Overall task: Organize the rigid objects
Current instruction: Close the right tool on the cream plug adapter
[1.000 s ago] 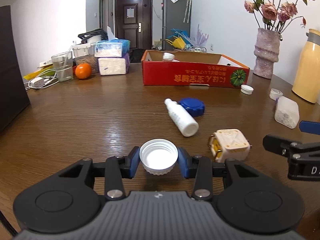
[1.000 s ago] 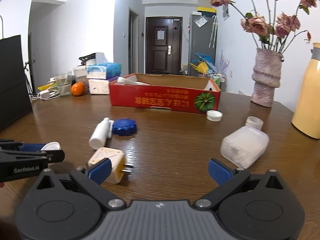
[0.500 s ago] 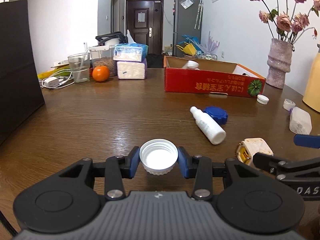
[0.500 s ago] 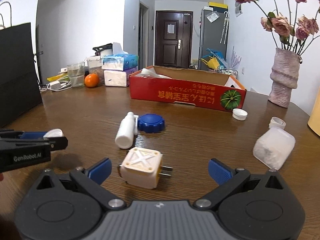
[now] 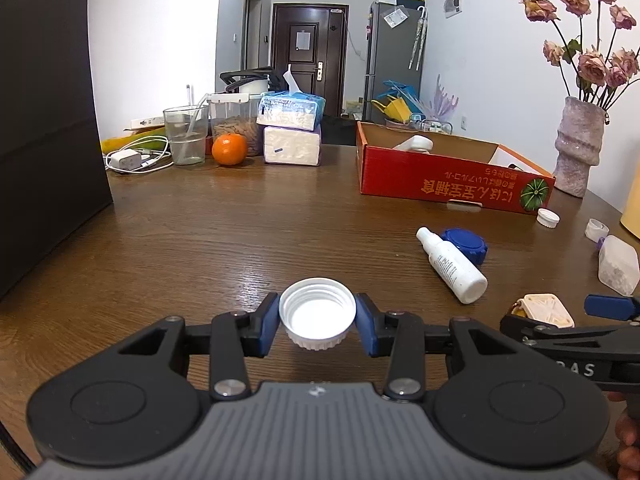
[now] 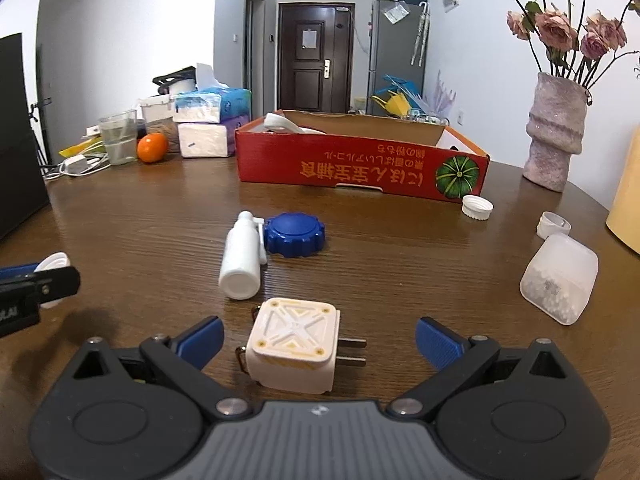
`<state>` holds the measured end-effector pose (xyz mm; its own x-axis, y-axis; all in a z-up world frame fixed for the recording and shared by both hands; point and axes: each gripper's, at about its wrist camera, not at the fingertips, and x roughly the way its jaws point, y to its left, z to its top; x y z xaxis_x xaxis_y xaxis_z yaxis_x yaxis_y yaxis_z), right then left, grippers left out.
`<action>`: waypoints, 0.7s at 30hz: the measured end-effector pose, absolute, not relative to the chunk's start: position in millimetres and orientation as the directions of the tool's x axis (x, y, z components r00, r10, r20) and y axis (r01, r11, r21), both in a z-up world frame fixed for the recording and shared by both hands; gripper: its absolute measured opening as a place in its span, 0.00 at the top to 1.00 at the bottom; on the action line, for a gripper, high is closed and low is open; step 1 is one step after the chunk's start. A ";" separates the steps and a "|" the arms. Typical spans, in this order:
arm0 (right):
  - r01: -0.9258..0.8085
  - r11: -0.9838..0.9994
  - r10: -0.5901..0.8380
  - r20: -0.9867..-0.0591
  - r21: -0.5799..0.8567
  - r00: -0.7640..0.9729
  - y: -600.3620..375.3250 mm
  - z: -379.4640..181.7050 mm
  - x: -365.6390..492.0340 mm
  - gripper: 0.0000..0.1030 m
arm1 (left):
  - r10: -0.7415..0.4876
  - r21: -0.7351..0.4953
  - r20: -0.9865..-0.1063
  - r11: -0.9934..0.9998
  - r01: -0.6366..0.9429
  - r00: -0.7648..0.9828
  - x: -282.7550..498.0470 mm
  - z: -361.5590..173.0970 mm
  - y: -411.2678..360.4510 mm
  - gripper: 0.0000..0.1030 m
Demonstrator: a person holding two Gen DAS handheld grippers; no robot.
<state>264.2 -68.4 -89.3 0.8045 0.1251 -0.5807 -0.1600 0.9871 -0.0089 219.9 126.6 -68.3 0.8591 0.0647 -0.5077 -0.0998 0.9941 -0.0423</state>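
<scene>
At the lower centre of the left wrist view, the left gripper (image 5: 317, 322) clamps a white bottle cap (image 5: 317, 314), open side up, above a wooden table (image 5: 240, 232). In the right wrist view, the right gripper (image 6: 319, 342) is spread wide around a cream plug adapter (image 6: 293, 346) lying at lower centre, its pads (image 6: 200, 338) clear of it.

White walls (image 5: 168, 20), dark door (image 5: 308, 60) (closed), fridge (image 5: 394, 56).

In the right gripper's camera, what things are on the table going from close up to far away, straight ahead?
Cream square plug adapter → white spray bottle lying down → blue round lid → red cardboard box.
</scene>
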 end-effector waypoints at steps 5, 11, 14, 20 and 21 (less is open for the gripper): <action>-0.166 0.986 0.139 -0.591 0.009 0.794 -65.6 -91.7 268.8 0.10 | 0.055 -0.052 -0.502 0.994 -0.094 0.863 218.2 -68.0 128.2 0.60; -0.177 0.982 0.181 -0.610 0.068 0.772 -70.1 -94.3 271.5 0.35 | 0.055 -0.055 -0.501 0.994 -0.095 0.864 217.8 -67.8 128.7 0.60; -0.187 0.980 0.190 -0.609 0.069 0.770 -69.2 -94.3 269.9 0.35 | 0.059 -0.054 -0.504 0.994 -0.099 0.862 218.1 -68.1 129.6 0.60; -0.192 0.977 0.207 -0.592 0.089 0.779 -72.9 -92.8 266.9 0.36 | 0.057 -0.054 -0.505 0.994 -0.098 0.861 218.1 -67.8 129.5 0.60; -0.193 0.977 0.208 -0.588 0.089 0.782 -73.1 -92.2 265.9 0.36 | 0.058 -0.054 -0.504 0.994 -0.098 0.862 218.1 -67.8 129.5 0.60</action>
